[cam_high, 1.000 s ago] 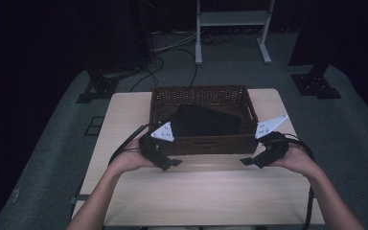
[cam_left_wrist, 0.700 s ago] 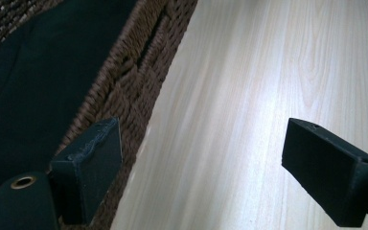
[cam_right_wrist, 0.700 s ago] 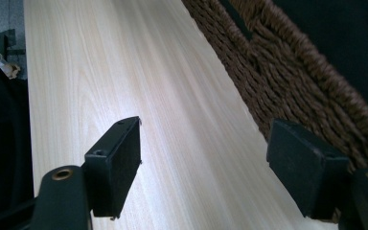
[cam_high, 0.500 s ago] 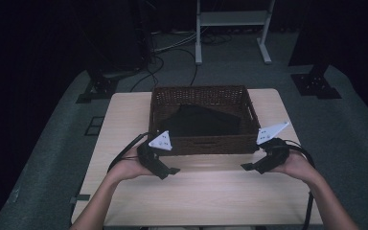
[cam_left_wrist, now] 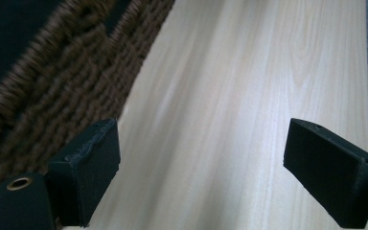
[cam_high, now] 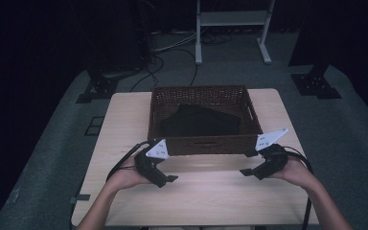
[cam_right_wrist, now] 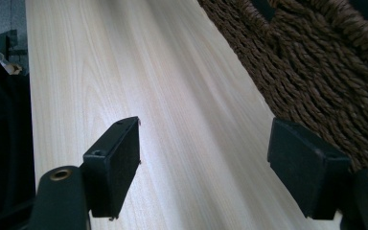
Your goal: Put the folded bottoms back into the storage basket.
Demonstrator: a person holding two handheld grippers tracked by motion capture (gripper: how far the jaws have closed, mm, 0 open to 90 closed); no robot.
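Now: I have both claws pulled back off the basket [cam_high: 205,143] since a second ago | left claw [cam_high: 168,178] wide open, empty | right claw [cam_high: 247,171] wide open, empty | basket mid-bench [cam_high: 124,110], dark cloth [cam_high: 199,120] inside | placement looks finished.

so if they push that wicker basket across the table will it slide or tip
The wicker basket would probably slide, not tip: it sits low and wide on the smooth wooden table. The woven walls may flex a little if squeezed. It likely weighs little, with what looks like dark folded cloth inside.
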